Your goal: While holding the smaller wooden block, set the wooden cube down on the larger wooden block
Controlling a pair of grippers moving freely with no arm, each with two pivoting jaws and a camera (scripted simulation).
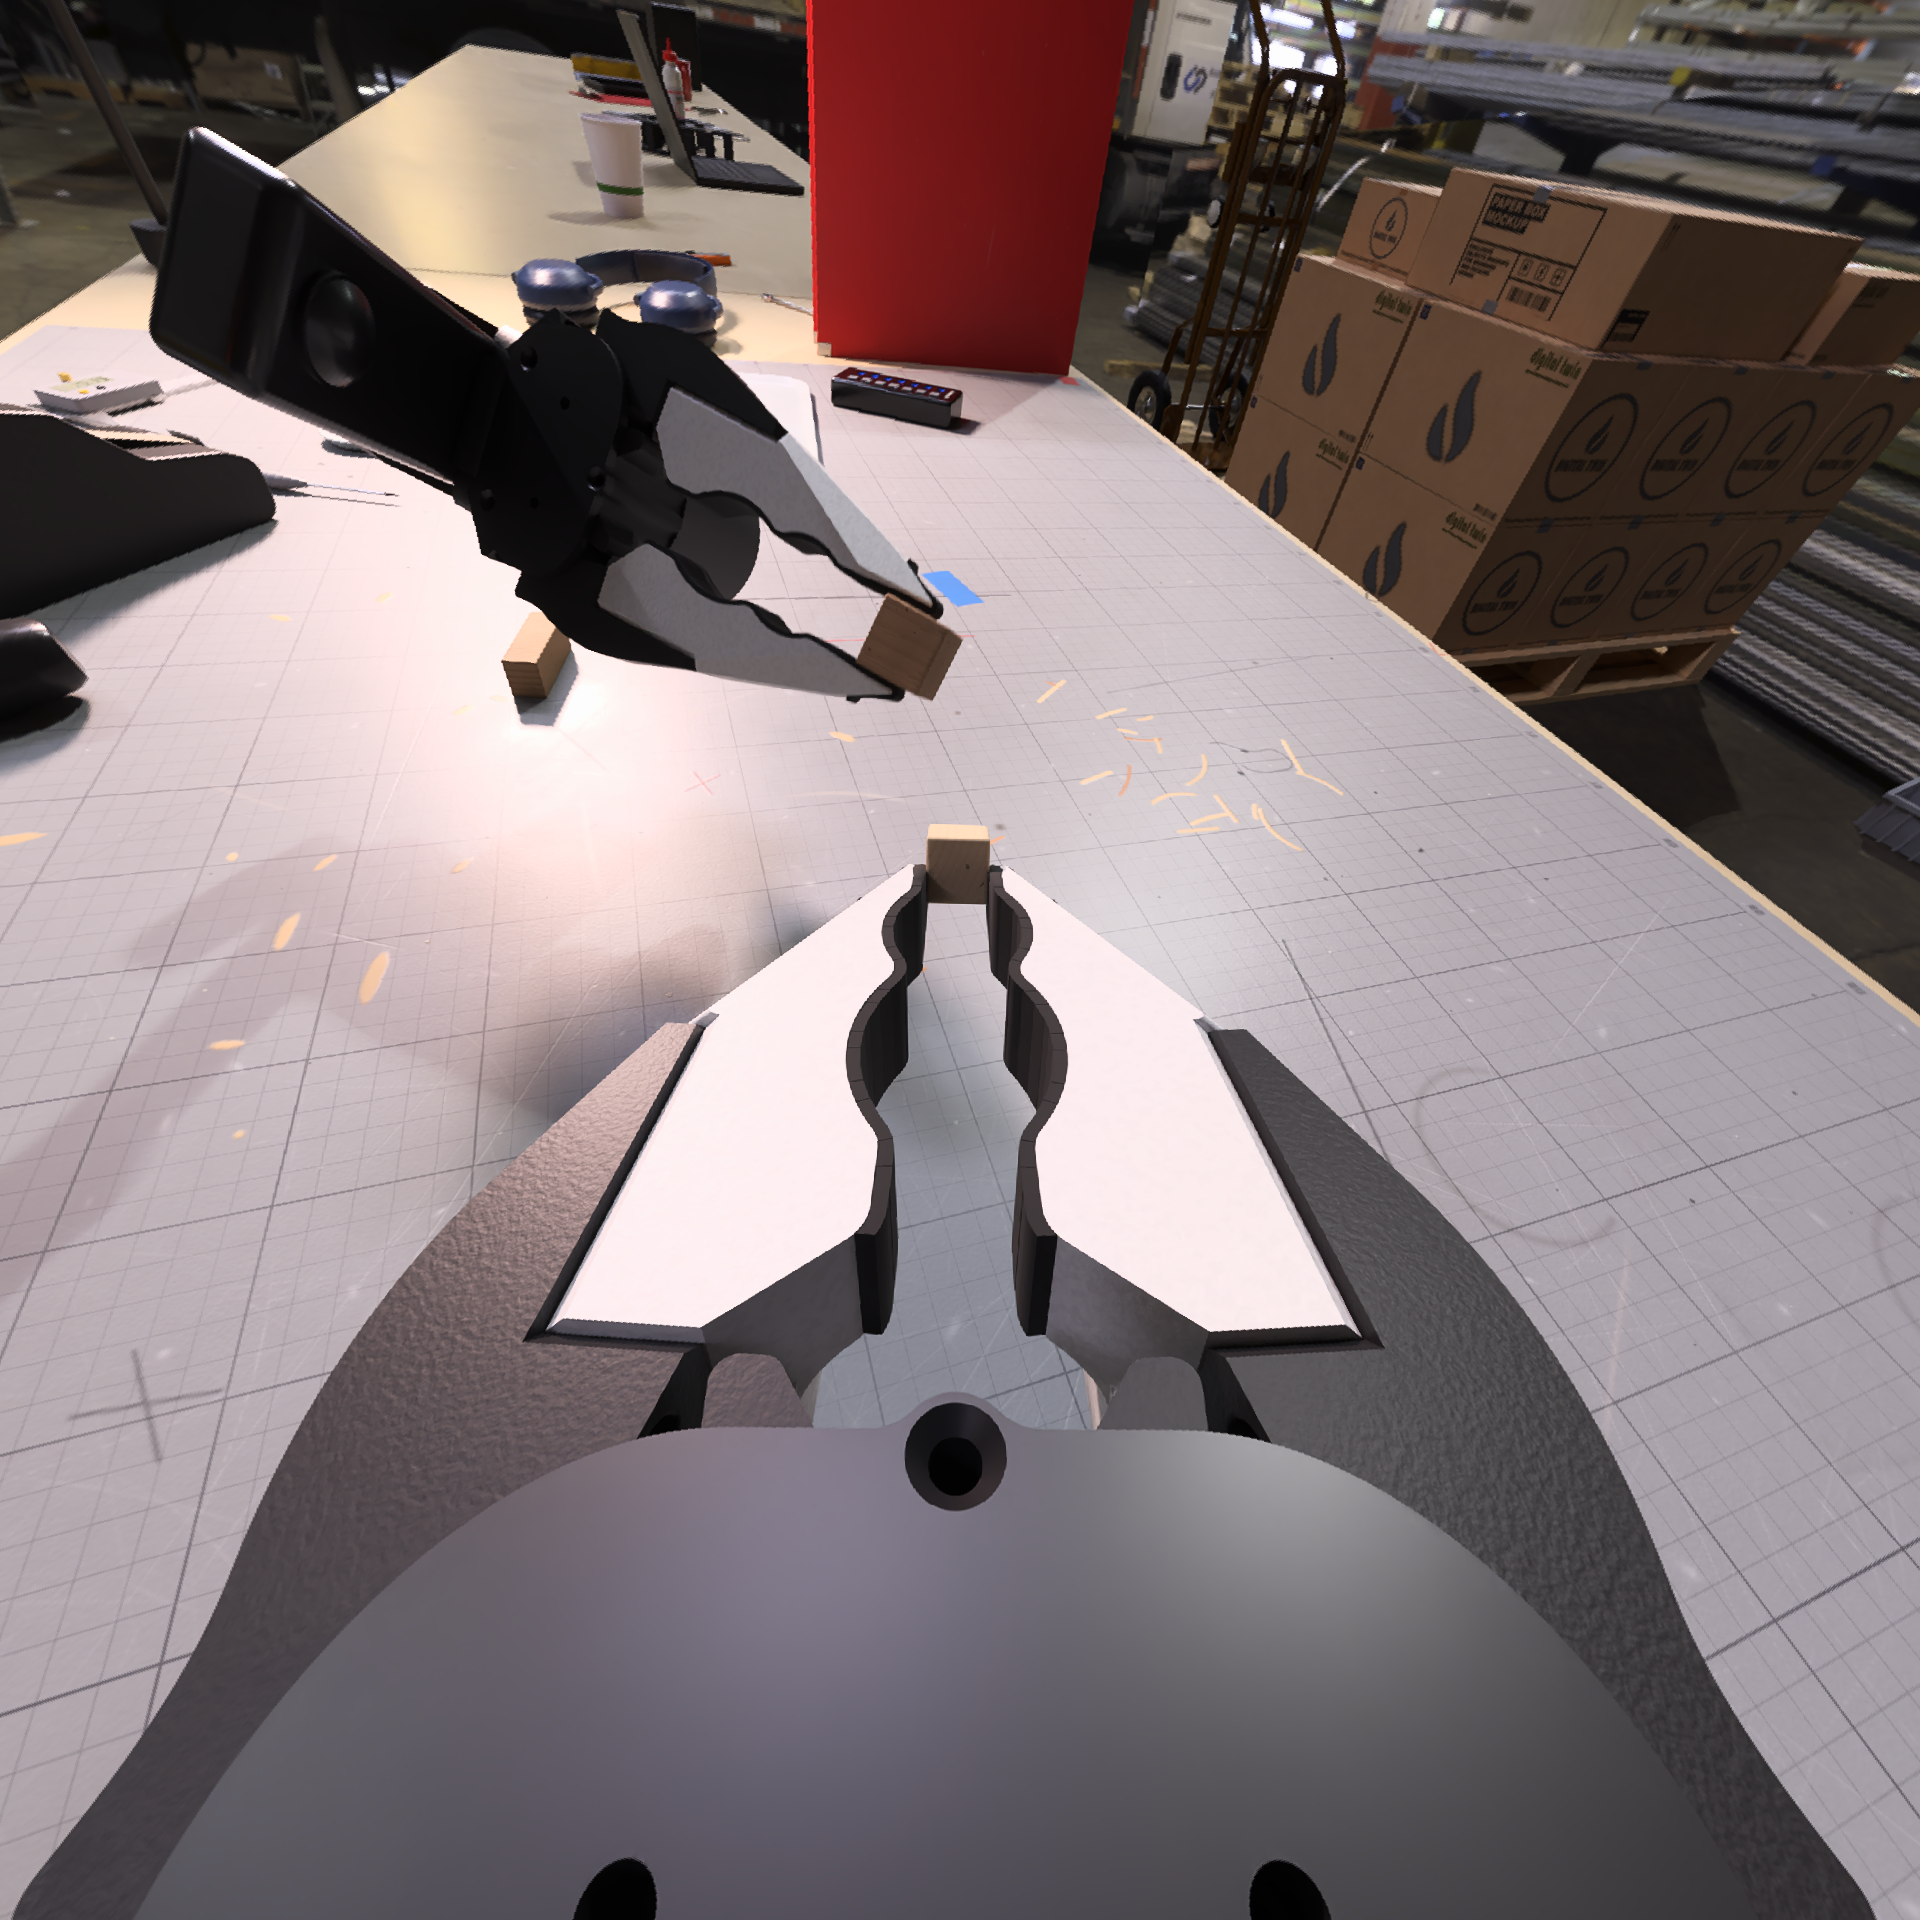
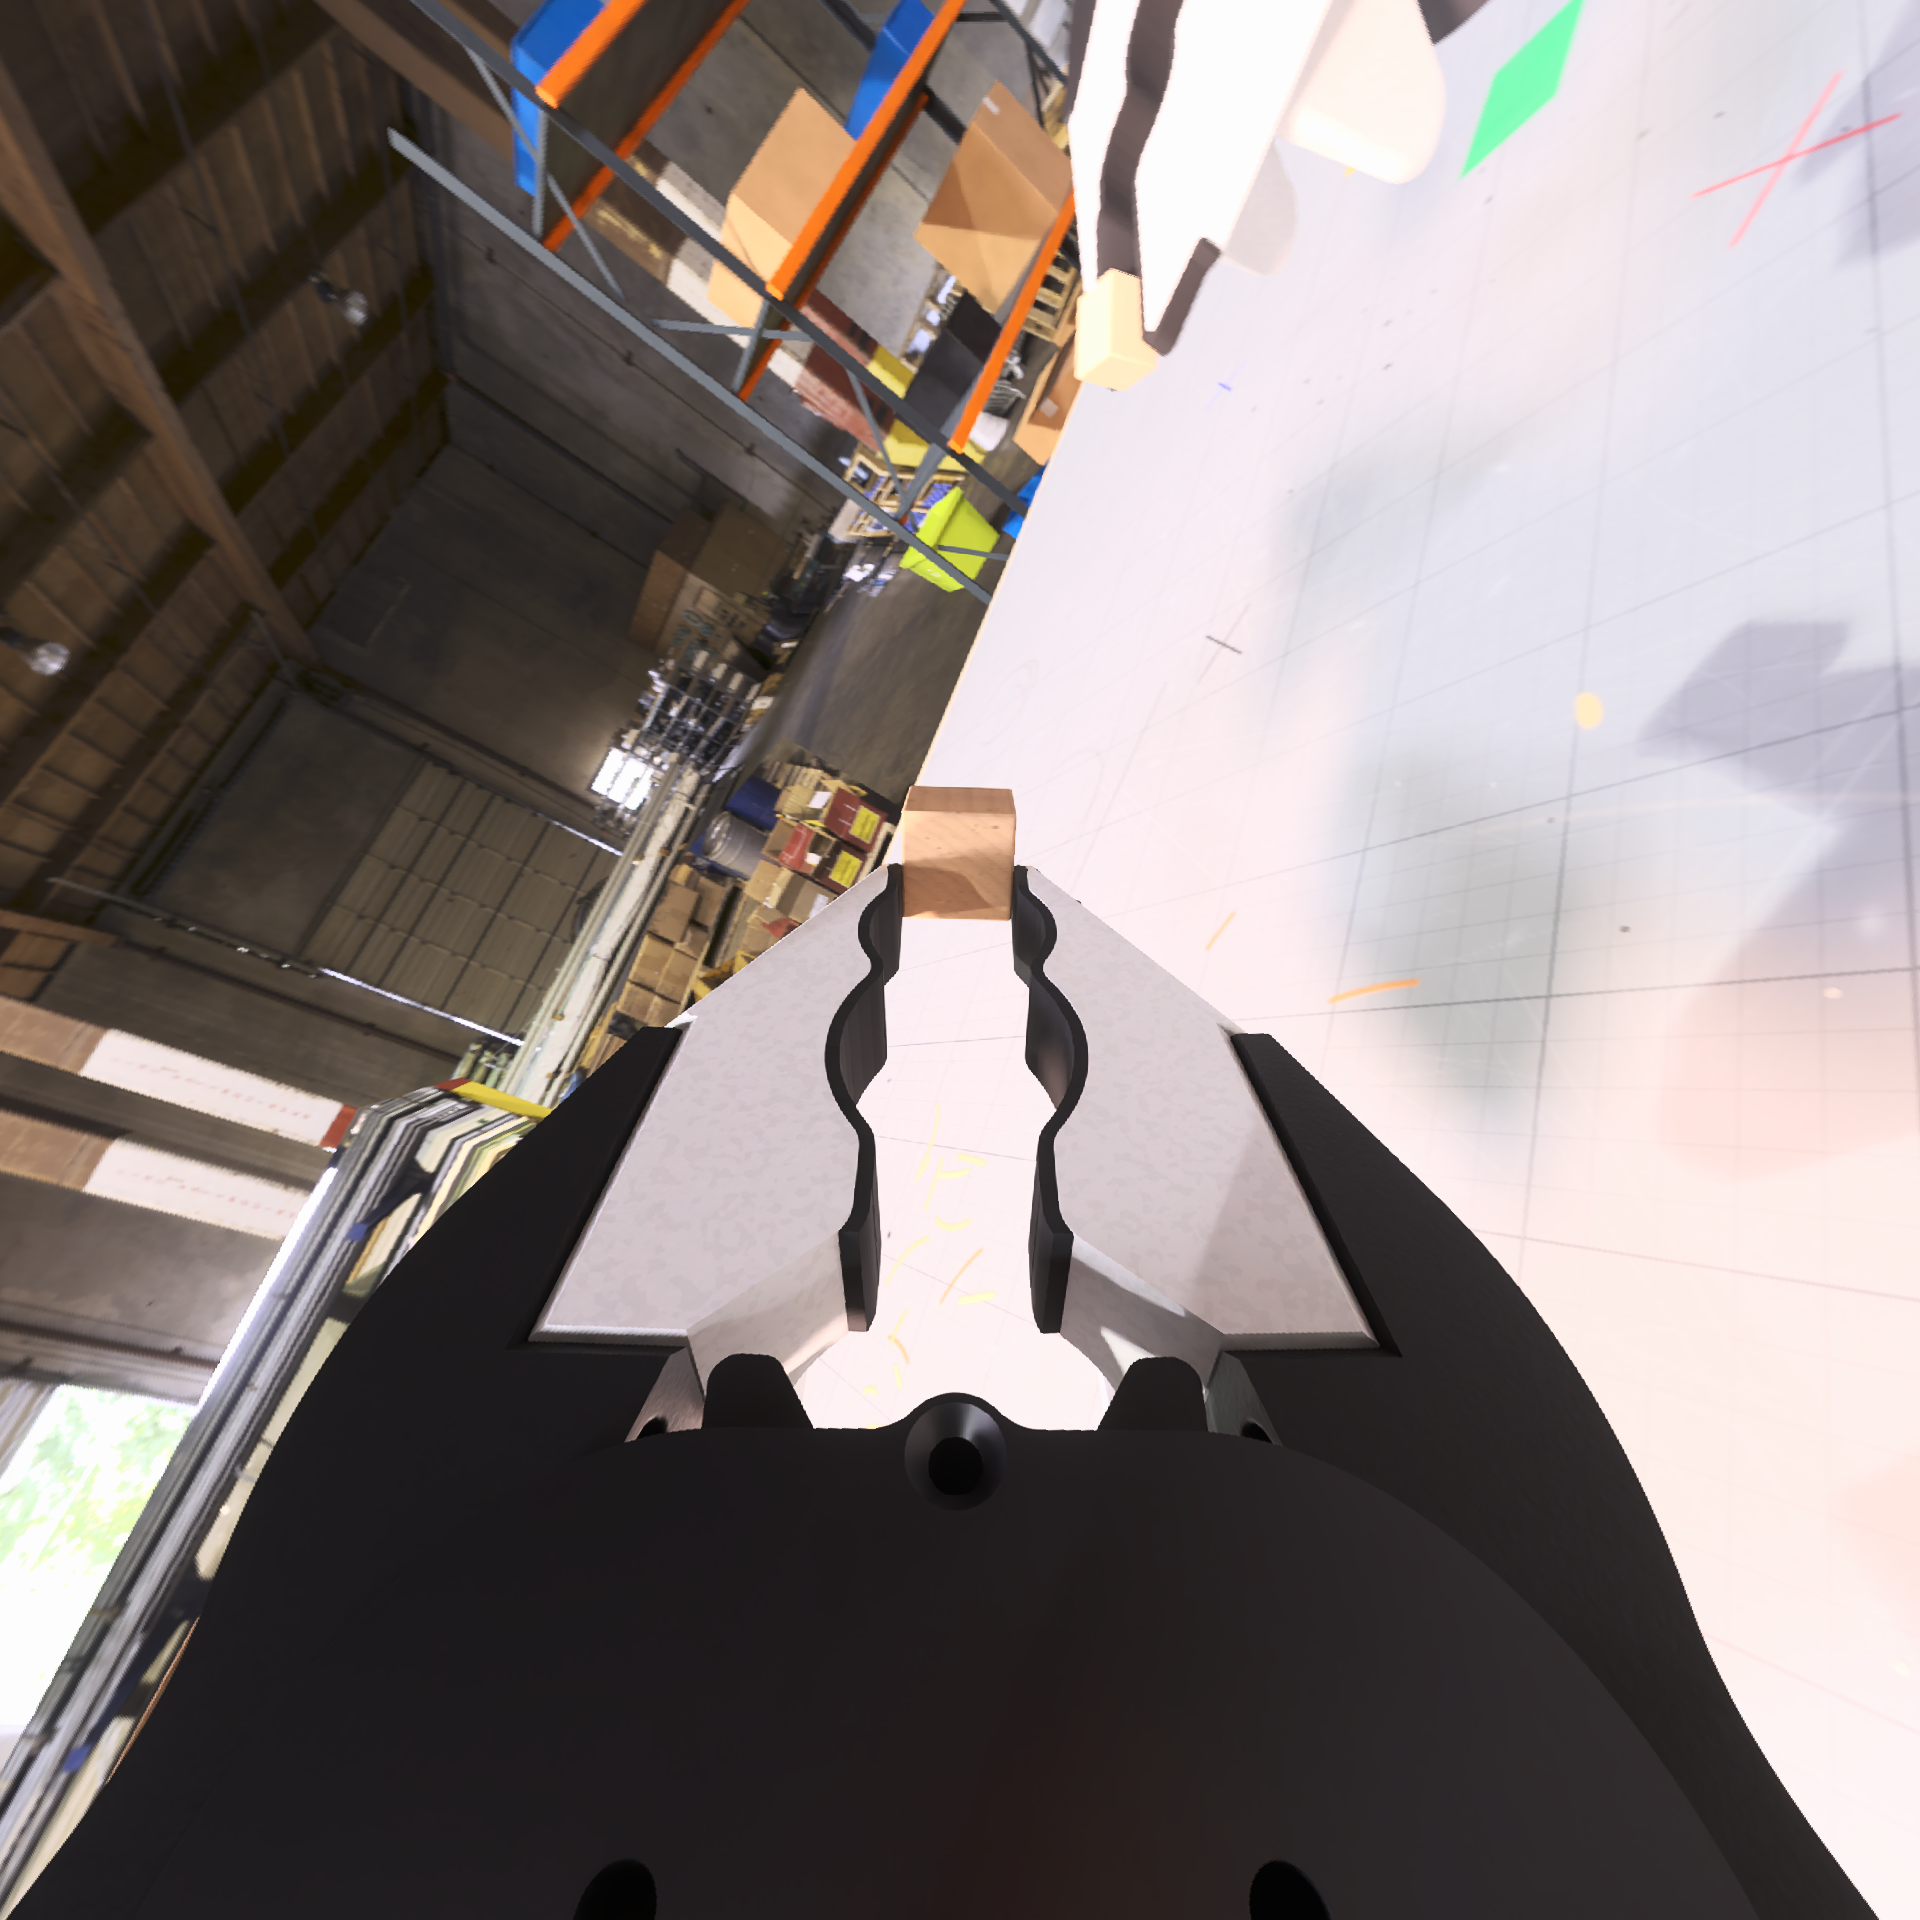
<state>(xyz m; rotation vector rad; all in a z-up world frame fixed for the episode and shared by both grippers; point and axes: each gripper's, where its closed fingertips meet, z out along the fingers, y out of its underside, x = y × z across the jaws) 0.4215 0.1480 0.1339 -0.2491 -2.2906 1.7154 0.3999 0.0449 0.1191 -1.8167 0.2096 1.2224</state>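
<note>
My left gripper (image 1: 957, 885) is shut on the smaller wooden block (image 1: 957, 862), pinched at the fingertips just above the grid-marked table (image 1: 1351, 1039). My right gripper (image 2: 957, 888) is shut on the wooden cube (image 2: 957, 854). In the left wrist view the right gripper (image 1: 906, 644) is black, hovers above the table ahead and to the left, and holds the cube (image 1: 920, 655) tilted in the air. The larger wooden block (image 1: 536, 655) lies on the table behind and left of the cube, partly hidden by the right gripper. The left gripper's fingers (image 2: 1174, 208) and its small block (image 2: 1112, 330) show at the top of the right wrist view.
A red upright panel (image 1: 945, 177) stands at the back. A black strip device (image 1: 896, 395), headphones (image 1: 623, 291) and a white cup (image 1: 613, 161) sit beyond. A dark object (image 1: 104, 509) lies far left. Stacked cardboard boxes (image 1: 1558, 416) stand past the table's right edge.
</note>
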